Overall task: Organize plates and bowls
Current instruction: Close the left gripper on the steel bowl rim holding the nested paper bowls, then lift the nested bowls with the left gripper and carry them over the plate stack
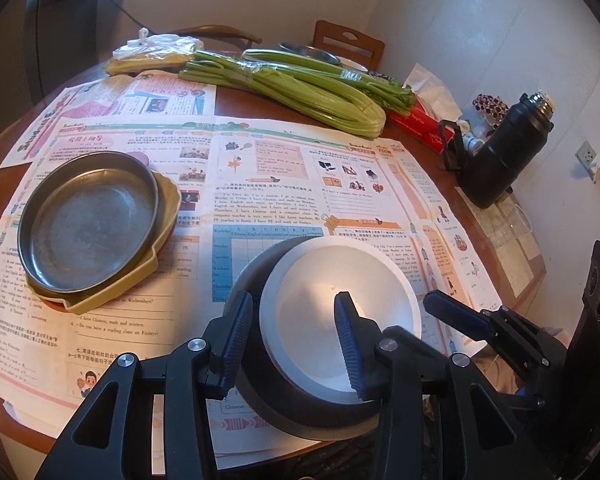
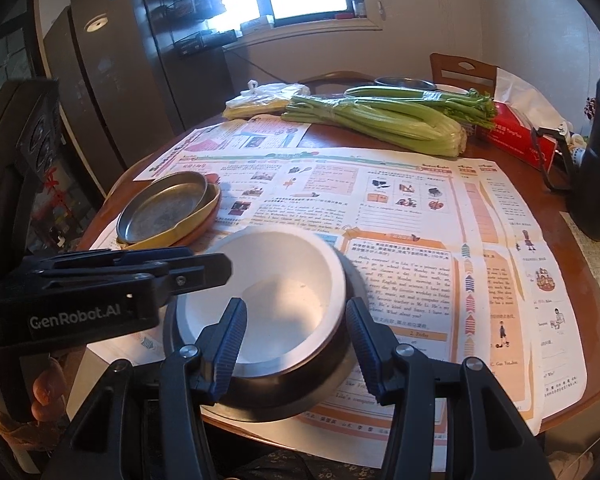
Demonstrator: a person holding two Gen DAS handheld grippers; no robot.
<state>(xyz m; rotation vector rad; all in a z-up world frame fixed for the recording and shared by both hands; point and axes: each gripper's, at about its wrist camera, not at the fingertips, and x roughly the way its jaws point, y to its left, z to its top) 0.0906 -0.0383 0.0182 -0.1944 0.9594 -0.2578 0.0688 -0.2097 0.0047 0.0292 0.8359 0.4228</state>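
A white bowl (image 1: 340, 312) sits tilted inside a dark metal bowl (image 1: 260, 384) at the table's near edge. My left gripper (image 1: 296, 340) is open, its fingers straddling the near left rim of the nested bowls, one finger outside and one inside the white bowl. My right gripper (image 2: 296, 344) is open too, its fingers astride the near rim of the same white bowl (image 2: 276, 300) and dark bowl (image 2: 300, 392). A metal plate (image 1: 88, 224) lies stacked on a yellow plate (image 1: 156, 248) to the left, also in the right wrist view (image 2: 160, 208).
Newspaper sheets (image 1: 300, 184) cover the round wooden table. Celery bunches (image 1: 300, 84), a plastic bag (image 1: 156, 52), a red tissue box (image 1: 420, 120) and a black flask (image 1: 504, 152) stand at the back and right. A metal dish (image 1: 308, 52) and chairs (image 1: 348, 44) are behind.
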